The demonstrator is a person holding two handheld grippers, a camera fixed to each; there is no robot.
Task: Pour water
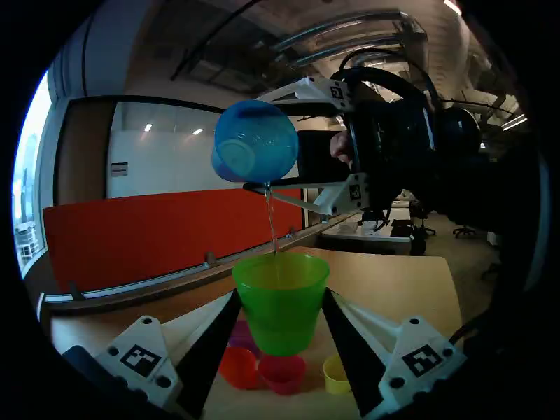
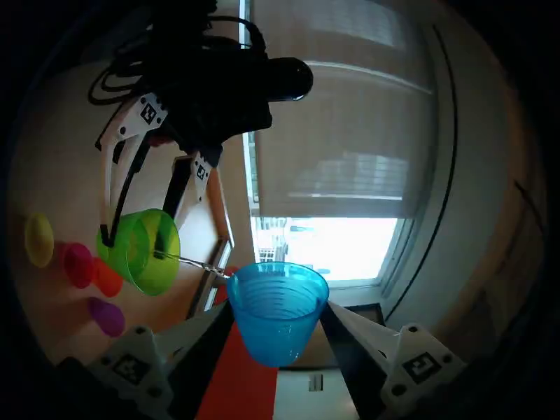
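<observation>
Table (image 1: 392, 276), four small cups (image 1: 281, 373), two held cups (image 1: 280, 308)

Left claw (image 1: 280, 292) level, gripping green cup (image 1: 282, 323), right claw (image 2: 278, 306) tipped (gripping blue cup (image 2: 276, 336))

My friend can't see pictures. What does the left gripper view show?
A tilted blue cup, held by the right tongs, pours water into a green cup gripped by the left tongs. Small colourful cups sit on the table below.

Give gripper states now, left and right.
Left gripper: shut on translucent green plastic cup.
Right gripper: shut on tilted translucent blue plastic cup, pouring water.
</observation>
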